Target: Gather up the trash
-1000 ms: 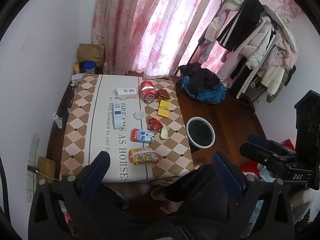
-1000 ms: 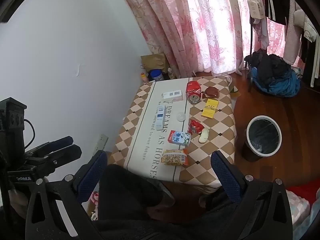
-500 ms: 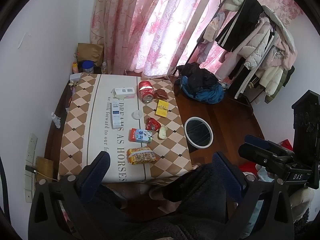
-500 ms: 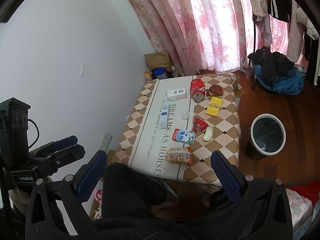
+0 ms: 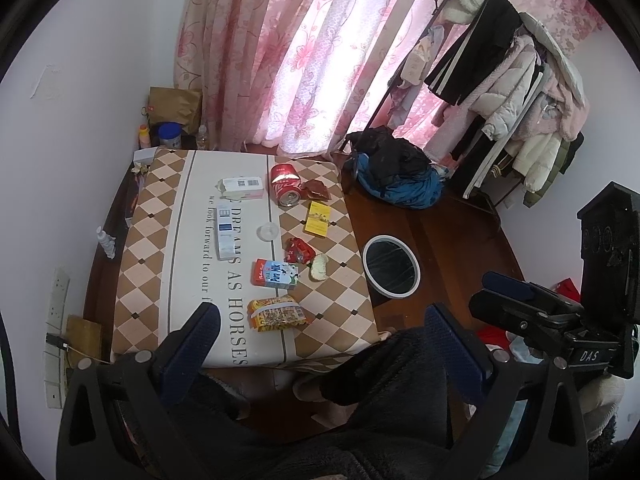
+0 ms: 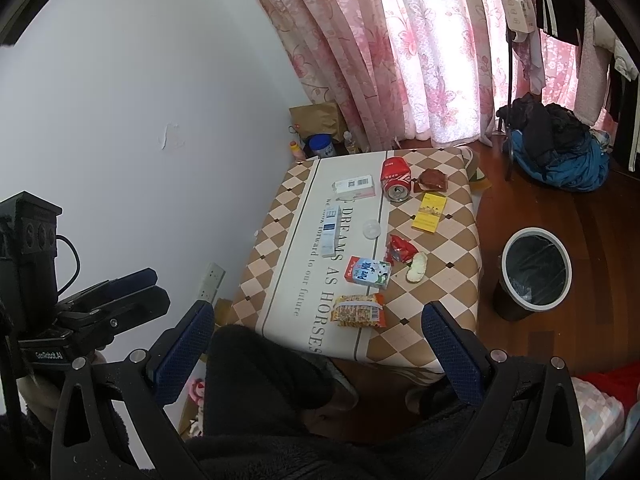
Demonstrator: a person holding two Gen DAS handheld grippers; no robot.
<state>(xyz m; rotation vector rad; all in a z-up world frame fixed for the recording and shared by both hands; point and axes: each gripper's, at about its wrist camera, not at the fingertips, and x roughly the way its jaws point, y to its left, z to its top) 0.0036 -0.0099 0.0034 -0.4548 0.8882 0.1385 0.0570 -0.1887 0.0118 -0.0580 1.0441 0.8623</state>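
Since a second ago both views have lifted and pulled back a little, so the surface (image 5: 152,240) sits slightly smaller mid-frame, and nothing on it has shifted. Both the left tool (image 5: 320,332) and right tool (image 6: 318,330) hang wide open and empty above dark-clothed knees, so collecting seems not yet begun. The red can (image 5: 285,189), milk carton (image 5: 275,273) and snack packet (image 5: 277,313) lie centre-frame, the bin (image 6: 536,270) at right; small wrappers are hard to identify.

White walls (image 5: 100,60), backlit pink curtains (image 5: 304,52), dark wood floor (image 5: 452,232)
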